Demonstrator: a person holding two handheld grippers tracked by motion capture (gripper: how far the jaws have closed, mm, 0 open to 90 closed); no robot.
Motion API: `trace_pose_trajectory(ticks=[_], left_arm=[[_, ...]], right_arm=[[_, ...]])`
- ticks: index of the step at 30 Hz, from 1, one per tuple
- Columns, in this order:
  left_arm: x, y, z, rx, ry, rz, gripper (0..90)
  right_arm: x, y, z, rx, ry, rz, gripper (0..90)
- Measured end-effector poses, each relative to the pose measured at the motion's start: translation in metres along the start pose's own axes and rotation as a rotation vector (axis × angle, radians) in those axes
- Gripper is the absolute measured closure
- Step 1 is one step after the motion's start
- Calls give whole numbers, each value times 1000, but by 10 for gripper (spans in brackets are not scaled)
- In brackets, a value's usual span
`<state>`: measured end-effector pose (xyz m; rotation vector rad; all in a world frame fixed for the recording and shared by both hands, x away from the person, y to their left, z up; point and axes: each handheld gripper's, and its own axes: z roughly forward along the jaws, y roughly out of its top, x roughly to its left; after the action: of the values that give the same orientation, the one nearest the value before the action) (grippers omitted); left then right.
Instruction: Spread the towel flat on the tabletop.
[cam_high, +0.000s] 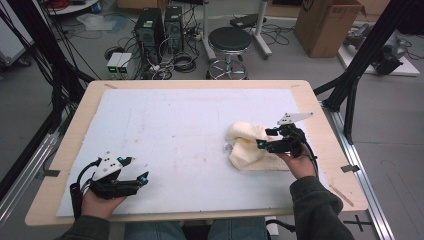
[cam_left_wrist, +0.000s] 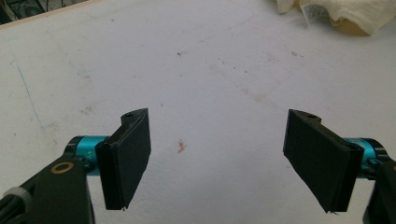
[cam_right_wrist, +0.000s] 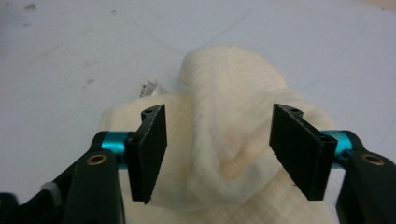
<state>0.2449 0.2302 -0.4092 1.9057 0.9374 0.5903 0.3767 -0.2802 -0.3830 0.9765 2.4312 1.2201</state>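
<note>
A crumpled cream cloth (cam_high: 247, 147) lies on the white mat (cam_high: 175, 125) at the right of the table. My right gripper (cam_high: 265, 138) reaches into it from the right. In the right gripper view the jaws (cam_right_wrist: 219, 154) stand apart on either side of a raised fold of the cloth (cam_right_wrist: 224, 121), and the pads are not pressing on it. A small white label (cam_right_wrist: 148, 87) sticks out at the cloth's far edge. My left gripper (cam_high: 135, 169) rests near the front left of the mat, open, with bare mat between its jaws (cam_left_wrist: 217, 158). The cloth (cam_left_wrist: 345, 14) is far off at the top right there.
The mat covers most of a wooden table (cam_high: 320, 115) with bare wood at its edges. Beyond the far edge stand a black stool (cam_high: 230, 42), computer towers (cam_high: 160, 27) and a cardboard box (cam_high: 327, 25). Black frame struts (cam_high: 360, 65) rise at the right.
</note>
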Motion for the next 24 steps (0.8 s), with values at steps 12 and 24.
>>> trace_pose_trajectory(ticks=[12,24], left_arm=[[1,0,1,2,-6,1,239],[1,0,1,1,-6,2,239]], right_arm=[[-10,-11,28,139,-16,37,568],[-10,-17,46,193,-72,17,632]])
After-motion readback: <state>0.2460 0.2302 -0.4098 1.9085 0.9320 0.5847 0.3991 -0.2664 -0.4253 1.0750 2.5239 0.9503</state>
